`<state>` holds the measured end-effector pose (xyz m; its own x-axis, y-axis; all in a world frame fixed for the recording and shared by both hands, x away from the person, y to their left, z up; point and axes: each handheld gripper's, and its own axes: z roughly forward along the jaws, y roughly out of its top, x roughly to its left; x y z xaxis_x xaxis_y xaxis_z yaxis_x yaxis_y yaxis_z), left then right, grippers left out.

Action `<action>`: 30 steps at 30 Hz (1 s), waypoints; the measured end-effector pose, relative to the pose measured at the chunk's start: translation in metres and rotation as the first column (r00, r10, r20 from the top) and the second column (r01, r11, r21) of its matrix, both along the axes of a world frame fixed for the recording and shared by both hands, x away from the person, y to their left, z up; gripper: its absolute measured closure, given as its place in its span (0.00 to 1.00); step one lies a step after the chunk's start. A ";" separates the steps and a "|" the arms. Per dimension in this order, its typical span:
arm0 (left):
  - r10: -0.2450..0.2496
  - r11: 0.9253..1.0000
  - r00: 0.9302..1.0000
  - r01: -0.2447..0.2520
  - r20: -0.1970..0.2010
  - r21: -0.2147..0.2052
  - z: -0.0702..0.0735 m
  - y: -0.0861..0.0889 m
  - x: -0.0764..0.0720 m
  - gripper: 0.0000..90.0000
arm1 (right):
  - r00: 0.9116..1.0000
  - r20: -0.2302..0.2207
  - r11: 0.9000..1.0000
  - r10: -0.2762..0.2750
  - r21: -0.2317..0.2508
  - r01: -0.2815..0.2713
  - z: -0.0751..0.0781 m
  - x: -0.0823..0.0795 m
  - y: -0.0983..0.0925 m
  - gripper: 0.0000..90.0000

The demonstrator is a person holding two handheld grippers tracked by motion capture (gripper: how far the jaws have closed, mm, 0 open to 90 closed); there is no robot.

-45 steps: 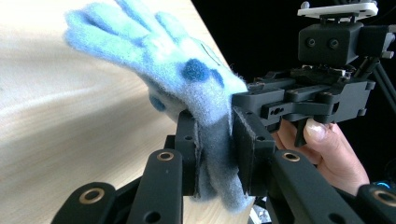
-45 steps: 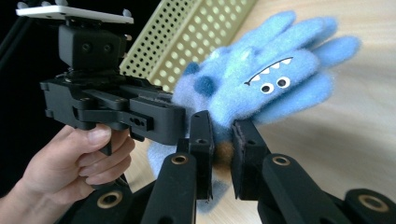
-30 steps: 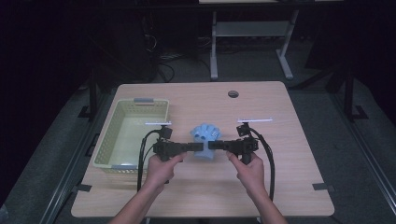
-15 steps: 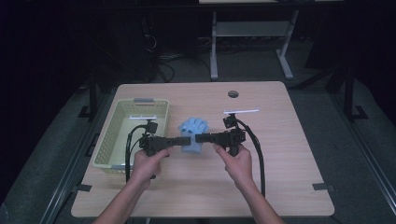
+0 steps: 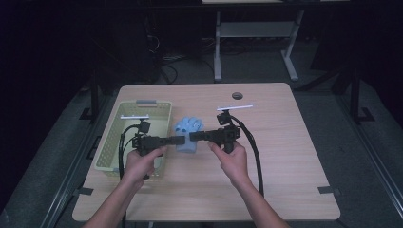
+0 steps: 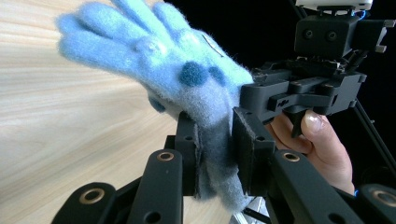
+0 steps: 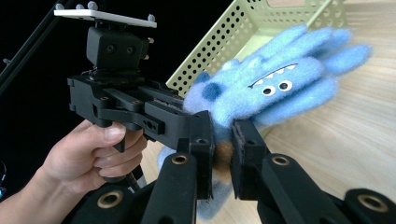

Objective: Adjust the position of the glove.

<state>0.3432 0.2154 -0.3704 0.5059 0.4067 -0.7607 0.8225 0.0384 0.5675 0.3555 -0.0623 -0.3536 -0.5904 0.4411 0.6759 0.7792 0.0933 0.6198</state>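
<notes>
A fuzzy blue monster glove (image 5: 187, 130) with a face and darker blue spots hangs in the air just right of the basket, pinched from both sides. My left gripper (image 5: 179, 139) is shut on its cuff from the left; in the left gripper view the pads (image 6: 189, 154) squeeze the grey-blue cuff of the glove (image 6: 182, 79). From the right, my right gripper (image 5: 194, 137) is shut on the same cuff; in the right gripper view the glove (image 7: 275, 84) fans out above the pads (image 7: 243, 144).
A pale green perforated basket (image 5: 116, 142) stands at the table's left, its wall (image 7: 243, 32) behind the glove in the right gripper view. A round hole (image 5: 237, 96) is near the wooden table's (image 5: 285, 152) far edge. Dark floor and a desk frame lie beyond.
Both grippers have carried the glove to the left and slightly up, from the table's middle to the basket's right rim. Both grips are unchanged.
</notes>
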 end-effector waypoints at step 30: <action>0.056 0.998 0.998 -0.056 0.003 0.016 0.001 0.076 -0.006 0.82 | 0.997 -0.002 0.997 0.081 -0.006 -0.081 -0.001 0.015 0.079 0.89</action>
